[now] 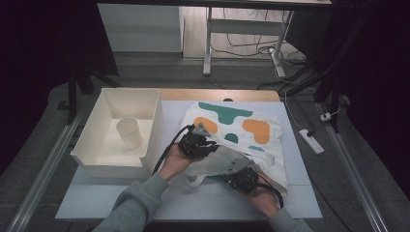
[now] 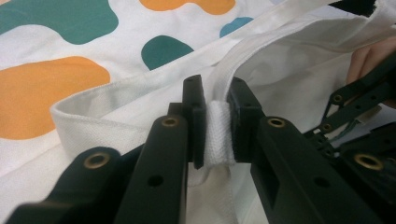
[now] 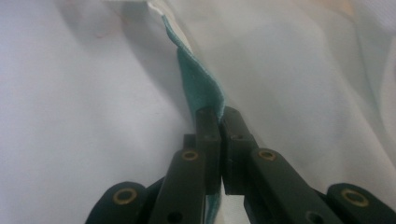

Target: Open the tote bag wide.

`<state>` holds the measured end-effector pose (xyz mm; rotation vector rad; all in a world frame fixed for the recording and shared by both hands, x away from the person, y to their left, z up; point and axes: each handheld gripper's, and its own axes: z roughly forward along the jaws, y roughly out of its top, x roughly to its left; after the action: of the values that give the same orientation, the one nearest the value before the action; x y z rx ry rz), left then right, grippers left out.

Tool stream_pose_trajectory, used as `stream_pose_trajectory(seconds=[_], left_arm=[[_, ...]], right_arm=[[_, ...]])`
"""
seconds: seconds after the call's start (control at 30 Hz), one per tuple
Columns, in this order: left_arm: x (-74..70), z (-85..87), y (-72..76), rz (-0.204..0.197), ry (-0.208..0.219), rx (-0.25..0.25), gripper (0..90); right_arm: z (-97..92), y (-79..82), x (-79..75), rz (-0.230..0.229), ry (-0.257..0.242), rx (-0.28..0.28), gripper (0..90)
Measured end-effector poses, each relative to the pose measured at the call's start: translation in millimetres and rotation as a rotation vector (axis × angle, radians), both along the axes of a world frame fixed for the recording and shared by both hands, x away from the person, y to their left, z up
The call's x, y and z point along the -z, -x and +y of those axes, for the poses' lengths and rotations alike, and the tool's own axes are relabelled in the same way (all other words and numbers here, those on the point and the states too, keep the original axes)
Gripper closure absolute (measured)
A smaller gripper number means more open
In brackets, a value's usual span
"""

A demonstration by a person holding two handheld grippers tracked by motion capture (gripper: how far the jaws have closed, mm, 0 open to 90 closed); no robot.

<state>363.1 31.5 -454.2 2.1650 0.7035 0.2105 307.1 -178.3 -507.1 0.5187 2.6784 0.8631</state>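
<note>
Tote bag [image 1: 241,128], white with teal and orange blobs, lies flat on the white table [image 1: 300,203], right of the cream tray [image 1: 104,166] that holds a paper cup [image 1: 129,132]. Left gripper [image 1: 205,142] sits at the bag's near-left edge; in the left gripper view its jaws are clamped on a folded white strap [image 2: 218,135], which fills the gap between the pads and runs up and away toward the bag's mouth hem. Right gripper [image 1: 237,174] is at the bag's near edge, just right of the left one. In the right gripper view its jaws are pinched nearly together on a thin teal-printed fold of fabric [image 3: 201,86] that rises straight out from between the tips, white cloth on both sides.
</note>
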Motion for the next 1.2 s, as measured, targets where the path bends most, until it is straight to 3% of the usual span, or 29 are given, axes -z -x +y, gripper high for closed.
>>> stream_pose_trajectory(seconds=[0.27,0.43,0.77,1.0,1.2], left_arm=[[-1.3,1.6,0.6,-0.025,0.009,-0.025,78.7],[-3.9,3.6,1.7,-0.041,0.016,-0.036,78.8],[-17.0,10.6,8.3,-0.09,0.059,-0.063,78.9],[-24.1,12.7,11.0,-0.126,0.07,-0.084,79.0],[-24.6,13.8,9.6,-0.118,0.099,-0.109,79.0]], right_arm=[[-3.7,11.7,-12.6,0.067,-0.091,-0.054,87.0],[-1.9,22.4,-20.8,0.053,-0.117,-0.091,87.1],[0.9,45.0,-35.4,0.079,-0.155,-0.161,87.2],[-2.1,66.5,-40.9,0.147,-0.174,-0.258,87.2],[-6.1,77.3,-48.4,0.216,-0.231,-0.316,87.2]])
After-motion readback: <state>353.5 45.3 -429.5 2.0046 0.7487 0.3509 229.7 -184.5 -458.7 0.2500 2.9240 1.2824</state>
